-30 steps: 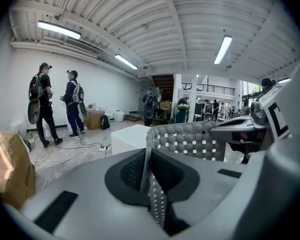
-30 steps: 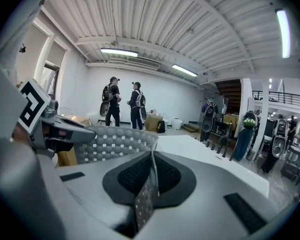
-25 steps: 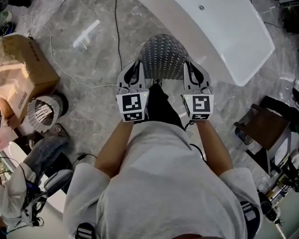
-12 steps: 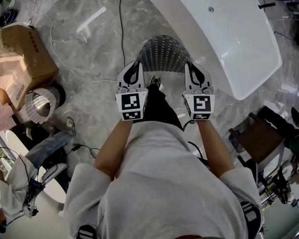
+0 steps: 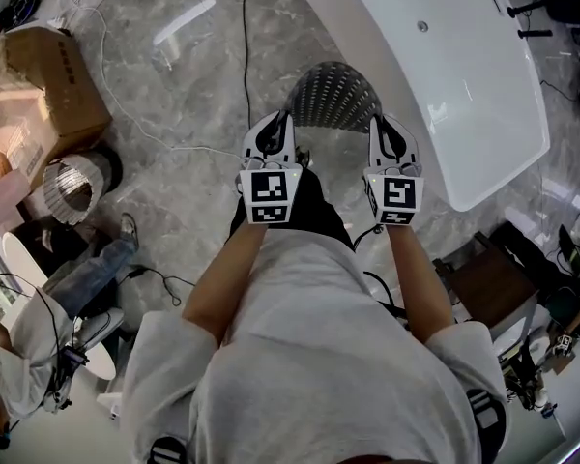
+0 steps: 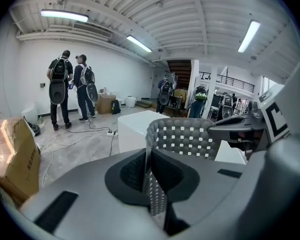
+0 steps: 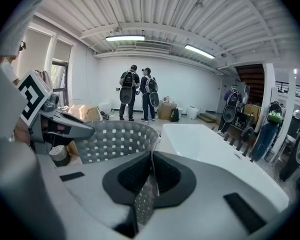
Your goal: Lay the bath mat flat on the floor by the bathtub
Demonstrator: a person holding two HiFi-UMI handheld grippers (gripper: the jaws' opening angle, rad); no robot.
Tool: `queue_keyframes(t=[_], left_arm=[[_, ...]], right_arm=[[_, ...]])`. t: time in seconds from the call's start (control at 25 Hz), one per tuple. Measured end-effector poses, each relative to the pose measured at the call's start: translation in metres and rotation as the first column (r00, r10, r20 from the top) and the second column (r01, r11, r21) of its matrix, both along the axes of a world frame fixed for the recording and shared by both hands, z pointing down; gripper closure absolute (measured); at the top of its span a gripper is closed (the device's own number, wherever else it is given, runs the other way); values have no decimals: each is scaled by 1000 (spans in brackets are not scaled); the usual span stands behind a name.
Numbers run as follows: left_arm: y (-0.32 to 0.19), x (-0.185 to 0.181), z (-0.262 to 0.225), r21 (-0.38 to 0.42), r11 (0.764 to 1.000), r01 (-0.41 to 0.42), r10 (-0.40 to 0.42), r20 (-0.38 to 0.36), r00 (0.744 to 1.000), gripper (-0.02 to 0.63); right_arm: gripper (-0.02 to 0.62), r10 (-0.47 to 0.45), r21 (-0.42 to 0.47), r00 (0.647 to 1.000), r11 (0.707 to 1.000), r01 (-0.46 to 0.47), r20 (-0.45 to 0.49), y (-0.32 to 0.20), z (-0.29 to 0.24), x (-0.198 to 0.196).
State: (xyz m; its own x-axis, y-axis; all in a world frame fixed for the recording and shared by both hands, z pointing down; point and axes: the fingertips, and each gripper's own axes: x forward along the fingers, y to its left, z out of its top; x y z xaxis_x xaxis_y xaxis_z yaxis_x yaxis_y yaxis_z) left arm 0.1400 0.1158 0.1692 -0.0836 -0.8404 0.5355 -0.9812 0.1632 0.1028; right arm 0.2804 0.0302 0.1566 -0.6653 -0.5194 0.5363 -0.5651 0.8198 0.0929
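Shifted slightly right and nearer the bathtub (image 5: pixel 454 85) than a second ago. Clamped narrowly in left gripper (image 5: pixel 274 130) and right gripper (image 5: pixel 391 133): perforated bath mat (image 5: pixel 333 93), long axis left-right, bowed toward the far side.

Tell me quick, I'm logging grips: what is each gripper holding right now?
Left gripper: closed on one edge of the bath mat.
Right gripper: closed on the bath mat's opposite edge.

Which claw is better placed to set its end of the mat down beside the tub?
Right, probably. Both claws are shut on the mat, but the right claw hangs close to the tub, while the left claw is over floor farther from it.
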Motion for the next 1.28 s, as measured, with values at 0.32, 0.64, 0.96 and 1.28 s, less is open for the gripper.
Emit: queue_keyframes(t=[0.32, 0.64, 0.96, 1.28], left_arm=[[-27, -27, 19, -20, 1000, 7, -8, -16, 1000, 581], [-57, -38, 75, -40, 993, -114, 112, -52, 992, 581], [-82, -45, 173, -103, 979, -179, 167, -111, 980, 581], [-63, -8, 223, -131, 971, -198, 174, -178, 969, 581]], right_arm=[[577, 6, -13, 1000, 1000, -7, -26, -25, 12, -22], [577, 83, -40, 993, 995, -87, -84, -50, 70, -28], [578, 146, -90, 974, 982, -163, -173, -57, 160, -32], [580, 206, -115, 955, 966, -234, -214, -50, 216, -3]])
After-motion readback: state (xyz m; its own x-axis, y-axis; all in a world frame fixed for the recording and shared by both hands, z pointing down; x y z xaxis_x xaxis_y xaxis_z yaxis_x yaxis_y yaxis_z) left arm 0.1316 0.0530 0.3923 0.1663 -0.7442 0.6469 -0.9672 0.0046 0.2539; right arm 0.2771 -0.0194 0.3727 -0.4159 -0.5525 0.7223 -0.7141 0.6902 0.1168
